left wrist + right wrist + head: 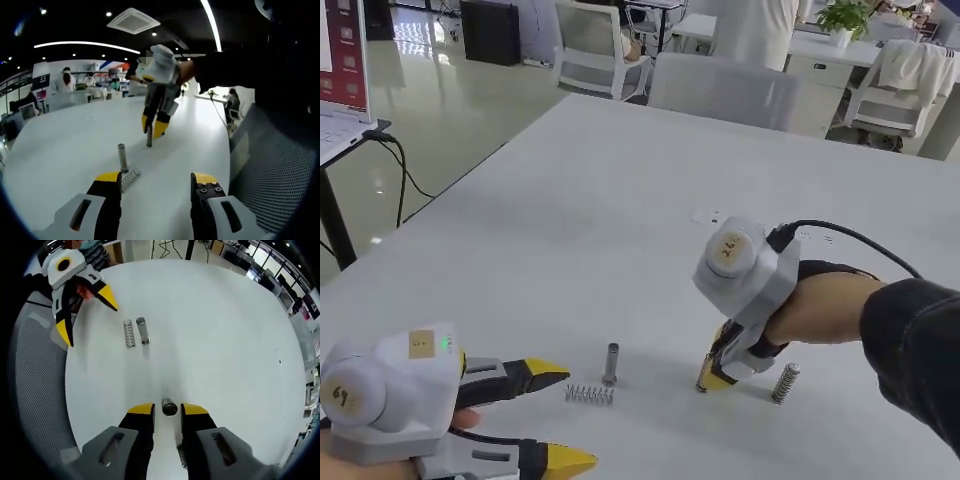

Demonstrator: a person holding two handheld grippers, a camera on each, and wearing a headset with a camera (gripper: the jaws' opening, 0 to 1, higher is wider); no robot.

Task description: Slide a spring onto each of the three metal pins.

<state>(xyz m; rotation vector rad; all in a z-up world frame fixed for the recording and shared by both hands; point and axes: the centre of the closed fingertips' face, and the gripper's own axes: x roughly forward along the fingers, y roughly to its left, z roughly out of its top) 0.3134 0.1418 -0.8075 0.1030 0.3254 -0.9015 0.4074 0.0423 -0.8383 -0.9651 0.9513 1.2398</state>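
Observation:
A metal pin point(611, 363) stands upright on the white table point(620, 200), and a spring point(589, 394) lies flat beside its base. My left gripper point(560, 415) is open just short of them, its jaws wide apart in the left gripper view point(156, 182), with the pin point(121, 156) and spring point(130, 177) ahead. My right gripper point(712, 378) points down at the table, shut on a second pin point(169, 407) seen end-on between its jaws. Another spring point(784, 382) leans tilted just right of that gripper.
The table's left edge point(470, 175) runs diagonally, with floor and a desk with cables beyond it. Chairs point(720, 90) stand past the far edge. A black cable point(860, 240) trails from the right gripper across the table.

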